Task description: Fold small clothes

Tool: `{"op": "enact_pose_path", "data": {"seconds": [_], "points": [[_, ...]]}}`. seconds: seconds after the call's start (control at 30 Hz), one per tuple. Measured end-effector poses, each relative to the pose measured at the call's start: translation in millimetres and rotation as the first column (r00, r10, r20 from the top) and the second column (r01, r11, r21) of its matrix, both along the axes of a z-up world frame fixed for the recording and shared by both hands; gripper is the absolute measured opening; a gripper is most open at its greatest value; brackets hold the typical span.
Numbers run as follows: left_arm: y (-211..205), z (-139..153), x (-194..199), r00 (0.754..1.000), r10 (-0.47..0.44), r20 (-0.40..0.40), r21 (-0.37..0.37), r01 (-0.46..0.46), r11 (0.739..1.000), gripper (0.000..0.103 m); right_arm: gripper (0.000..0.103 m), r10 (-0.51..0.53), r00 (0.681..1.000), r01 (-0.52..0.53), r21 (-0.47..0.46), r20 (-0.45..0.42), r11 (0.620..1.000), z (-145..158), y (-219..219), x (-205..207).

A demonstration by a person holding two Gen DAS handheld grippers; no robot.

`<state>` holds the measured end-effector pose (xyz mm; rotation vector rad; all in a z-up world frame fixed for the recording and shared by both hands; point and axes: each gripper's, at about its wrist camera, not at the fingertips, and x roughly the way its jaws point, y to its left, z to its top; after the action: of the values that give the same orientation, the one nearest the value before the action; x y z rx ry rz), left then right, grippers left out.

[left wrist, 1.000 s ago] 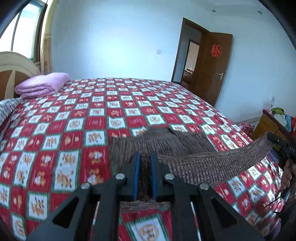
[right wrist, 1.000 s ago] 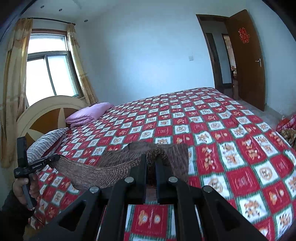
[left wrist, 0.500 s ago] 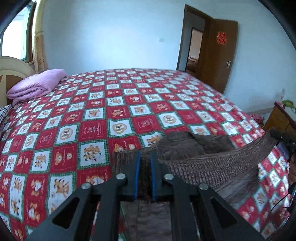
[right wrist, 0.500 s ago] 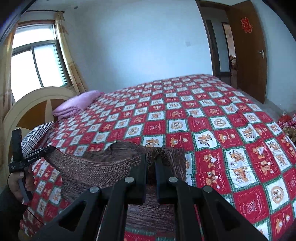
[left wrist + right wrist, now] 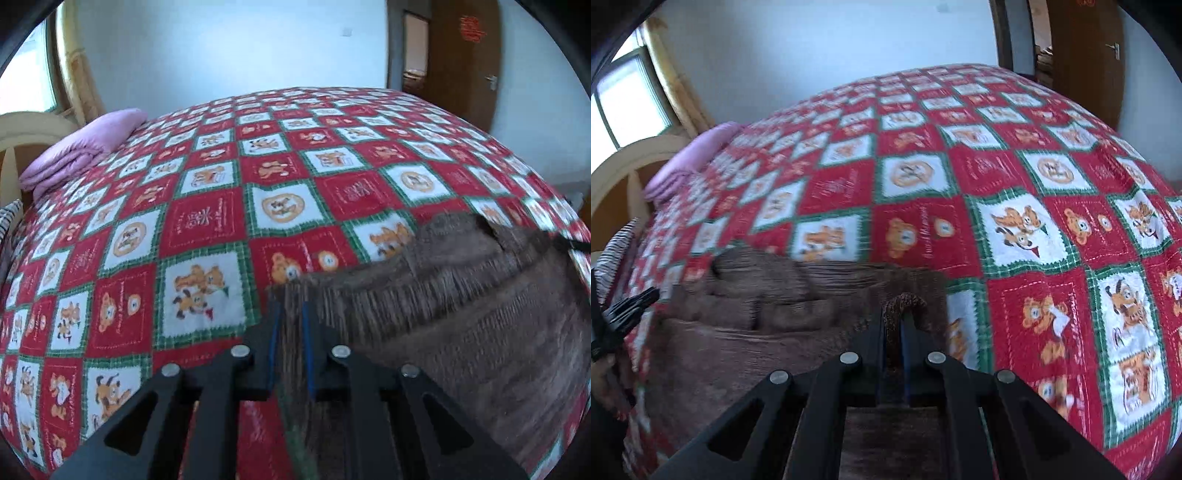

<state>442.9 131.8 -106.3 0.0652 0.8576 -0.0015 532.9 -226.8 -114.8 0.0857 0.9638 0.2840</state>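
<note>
A brown knitted garment (image 5: 461,314) lies spread low over the red patterned bedspread (image 5: 207,221). My left gripper (image 5: 291,314) is shut on its left corner, with cloth pinched between the blue pads. My right gripper (image 5: 897,314) is shut on the garment's (image 5: 746,332) right corner, a fold of knit bulging above the fingertips. In the right wrist view the left gripper (image 5: 628,306) shows at the far left edge, held by a hand. In the left wrist view the right gripper's tip (image 5: 572,243) shows at the far right.
A folded pink quilt (image 5: 85,151) lies by the curved headboard (image 5: 29,129) at the bed's far left. A striped pillow (image 5: 617,251) lies beside it. A window (image 5: 624,99) and a brown door (image 5: 465,62) are behind the bed.
Both grippers have moved forward and down over the bed with the garment. The garment has gone from hanging stretched in the air to lying down across the bedspread.
</note>
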Motion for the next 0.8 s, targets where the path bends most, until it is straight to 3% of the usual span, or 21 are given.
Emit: {"op": "enact_pose_path", "data": {"seconds": [0.03,0.07,0.1,0.13,0.17,0.27,0.33,0.47,0.5,0.53,0.57,0.67,0.73,0.8], "points": [[-2.2,-2.0,-10.3,0.999,-0.039,0.005,0.029,0.039,0.999,0.035,0.013,0.001,1.000,-0.002,-0.015,-0.009,1.000,-3.1,-0.2,2.3],[-5.9,-4.5,-24.2,0.996,-0.086,0.008,0.069,0.086,0.994,0.056,0.026,0.000,1.000,-0.001,-0.040,-0.008,0.999,-4.1,0.3,1.0],[-10.4,-7.7,-37.0,0.992,-0.126,0.018,0.118,0.123,0.985,0.065,0.044,0.003,1.000,-0.003,-0.074,0.003,0.997,-3.5,0.1,-3.4],[-13.8,-10.6,-44.8,0.987,-0.156,0.028,0.159,0.150,0.976,0.072,0.052,0.021,1.000,-0.019,-0.109,0.023,0.994,-2.8,0.5,-11.0],[-18.6,-13.9,-54.5,0.979,-0.200,0.031,0.199,0.190,0.961,0.072,0.060,0.039,0.999,-0.034,-0.131,0.037,0.991,-2.8,0.1,-17.1],[-35.9,-27.1,-71.3,0.949,-0.315,-0.001,0.320,0.299,0.899,0.072,0.060,0.085,0.994,-0.068,-0.209,0.069,0.976,-4.7,-4.0,-38.2],[-45.6,-29.7,-74.1,0.930,-0.367,0.011,0.377,0.336,0.863,0.072,0.060,0.093,0.993,-0.077,-0.211,0.068,0.974,-7.1,-8.9,-46.1],[-55.4,-24.4,-52.2,0.927,-0.375,0.021,0.368,0.341,0.865,0.072,0.060,0.081,0.995,-0.070,-0.171,0.055,0.983,-12.0,-14.8,-52.4],[-59.8,-22.5,-45.9,0.922,-0.387,0.022,0.366,0.353,0.861,0.071,0.060,0.079,0.995,-0.068,-0.169,0.059,0.983,-12.6,-14.1,-53.2],[-64.5,-21.7,-41.2,0.912,-0.409,0.021,0.360,0.375,0.855,0.063,0.060,0.082,0.995,-0.071,-0.166,0.058,0.984,-14.0,-12.8,-52.6],[-70.0,-22.3,-36.0,0.892,-0.452,0.005,0.344,0.423,0.838,0.042,0.060,0.086,0.995,-0.075,-0.167,0.055,0.983,-14.9,-10.6,-52.2],[-76.2,-22.1,-25.9,0.872,-0.490,-0.025,0.300,0.474,0.828,0.019,0.060,0.091,0.994,-0.079,-0.167,0.064,0.983,-14.7,-6.4,-48.5],[-71.2,-15.9,-19.0,0.878,-0.479,-0.017,0.265,0.466,0.844,0.015,0.060,0.085,0.993,-0.072,-0.161,0.076,0.984,-12.3,-6.8,-47.8],[-57.8,-10.2,-6.2,0.910,-0.414,0.002,0.208,0.405,0.890,0.014,0.060,0.080,0.993,-0.066,-0.154,0.090,0.986,-10.9,-9.0,-47.6]]}}
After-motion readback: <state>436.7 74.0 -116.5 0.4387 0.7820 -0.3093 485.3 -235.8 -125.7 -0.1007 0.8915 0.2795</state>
